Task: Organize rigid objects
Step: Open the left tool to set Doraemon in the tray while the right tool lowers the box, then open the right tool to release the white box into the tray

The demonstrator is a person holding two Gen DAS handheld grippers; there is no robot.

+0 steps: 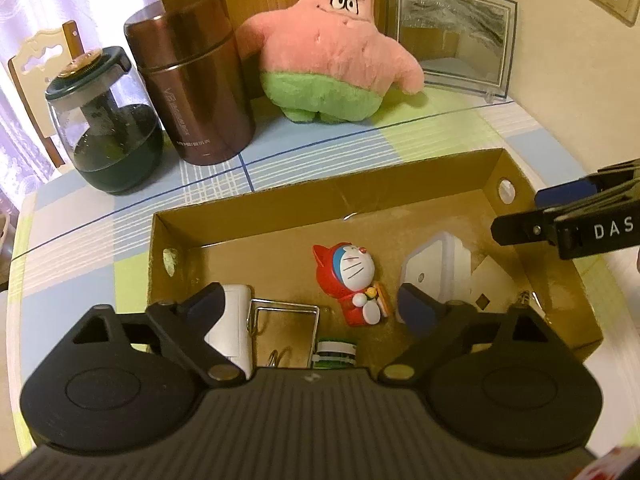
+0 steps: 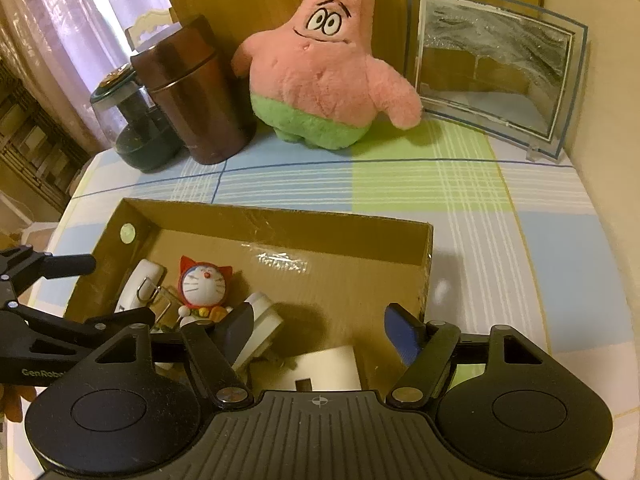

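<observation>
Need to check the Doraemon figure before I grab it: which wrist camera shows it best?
Left wrist: the Doraemon figure lies whole and unobstructed on the cardboard box floor. In the right wrist view, gripper parts hide its lower body.

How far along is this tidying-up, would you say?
Mostly done, it seems: the Doraemon figure, white plug and metal clip already lie in the cardboard box. Both the left gripper and right gripper hover open and empty. Nothing loose shows outside the box, only standing items behind it.
</observation>
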